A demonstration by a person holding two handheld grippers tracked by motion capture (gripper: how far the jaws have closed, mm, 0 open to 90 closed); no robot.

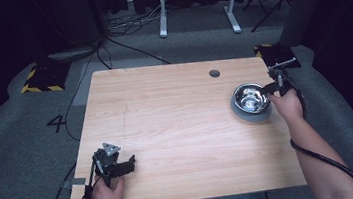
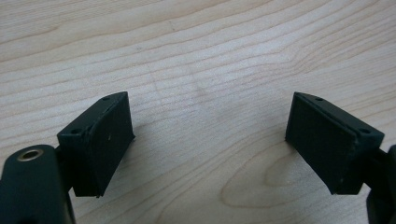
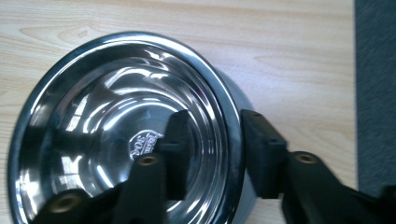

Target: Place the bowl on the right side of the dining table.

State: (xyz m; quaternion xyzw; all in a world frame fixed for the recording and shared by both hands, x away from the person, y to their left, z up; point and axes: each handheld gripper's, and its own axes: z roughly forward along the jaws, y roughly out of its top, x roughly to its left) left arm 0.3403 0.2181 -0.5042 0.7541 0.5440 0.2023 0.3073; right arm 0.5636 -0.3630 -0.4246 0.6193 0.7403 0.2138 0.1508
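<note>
A: Item one, the steel bowl (image 1: 250,98). Location?

B: On the wooden table (image 1: 178,129), far right part, close to the right edge and just near of the round cable hole (image 1: 214,73). It stands upright on a grey base ring, mouth up. In the right gripper view the polished inside of the bowl (image 3: 107,121) carries a small stamped mark at the bottom.

A: Item two, the right gripper (image 1: 274,86). Condition?

B: Held in the person's right hand (image 1: 288,105) at the bowl's right side. The right gripper (image 3: 212,147) straddles the rim: one jaw inside the bowl, the other outside against the wall, the two drawn in close with the rim between them (a pinch on the rim, as far as the view tells).

A: Is the bowl lifted?

B: Cannot tell; in the high view its base appears to sit on the tabletop.

A: Item three, the left gripper (image 1: 121,165).

B: Near left corner of the table, held in the left hand (image 1: 105,190), well apart from the bowl. In its own view the left gripper (image 2: 208,135) has its jaws spread wide, with bare wood grain between them and nothing held.

A: Surroundings?

B: Grey carpet, black cables on the floor (image 1: 125,24), a white desk frame (image 1: 198,1) at the far side.
</note>
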